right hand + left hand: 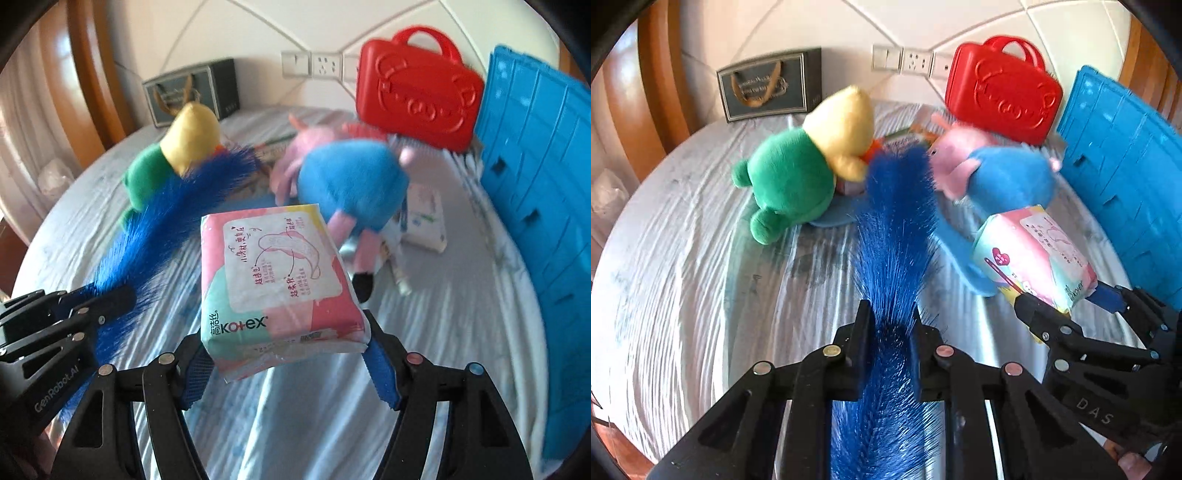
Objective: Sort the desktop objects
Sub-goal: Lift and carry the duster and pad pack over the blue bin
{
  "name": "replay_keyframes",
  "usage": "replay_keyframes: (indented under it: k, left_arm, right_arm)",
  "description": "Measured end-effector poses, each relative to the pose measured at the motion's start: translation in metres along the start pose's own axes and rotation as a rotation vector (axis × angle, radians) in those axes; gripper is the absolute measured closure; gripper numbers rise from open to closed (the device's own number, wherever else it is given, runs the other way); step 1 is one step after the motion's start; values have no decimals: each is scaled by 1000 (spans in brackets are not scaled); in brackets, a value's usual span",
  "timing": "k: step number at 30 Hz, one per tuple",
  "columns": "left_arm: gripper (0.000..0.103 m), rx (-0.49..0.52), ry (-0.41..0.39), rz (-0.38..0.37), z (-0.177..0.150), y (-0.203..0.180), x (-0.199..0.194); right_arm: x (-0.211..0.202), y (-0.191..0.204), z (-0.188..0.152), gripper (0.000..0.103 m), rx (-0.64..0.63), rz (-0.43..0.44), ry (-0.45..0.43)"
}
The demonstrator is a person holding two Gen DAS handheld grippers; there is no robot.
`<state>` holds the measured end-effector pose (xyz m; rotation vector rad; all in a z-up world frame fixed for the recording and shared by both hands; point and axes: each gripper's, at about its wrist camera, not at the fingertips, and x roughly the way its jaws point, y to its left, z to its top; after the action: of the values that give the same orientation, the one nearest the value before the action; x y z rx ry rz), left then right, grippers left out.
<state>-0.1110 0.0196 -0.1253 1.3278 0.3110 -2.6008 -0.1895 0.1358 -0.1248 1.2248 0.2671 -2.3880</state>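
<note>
Tongs both loaded: left gripper [888, 325] pinched nearly shut on blue duster [897, 221], right gripper [284, 363] spread wide around pad pack [277, 280]. Probably bound for blue crate [535, 221] ahead-right, hard to tell through blur. Best kept level, squeezed firm, clear of plush pig [351, 188].

My left gripper [890, 325]: matte black plastic, triangular cut-outs in the linkage arms, round silver pivot pins. My right gripper [284, 369]: same black build, blue ribbed pads [382, 376], pins capped silver, pink and blue. White lettering on the side bodies: "DAS", "GenRobot.AI".
</note>
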Motion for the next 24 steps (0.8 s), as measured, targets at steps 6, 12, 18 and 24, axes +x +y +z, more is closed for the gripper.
replay_keyframes:
  k: [6, 12, 18, 24]
  left_arm:
    - [88, 23, -89, -7, 10, -11, -45]
    - [90, 70, -160, -34, 15, -14, -79]
    - [90, 109, -211, -62, 13, -18, -106]
    - [90, 163, -274, -110, 10, -32, -134]
  right_arm:
    - [-46, -8, 3, 32, 9, -21, -75]
    - [-84, -7, 9, 32, 41, -79, -149]
    - [-119, 2, 4, 32, 64, -125, -203]
    - [-156, -3, 0, 32, 104, -185, -261]
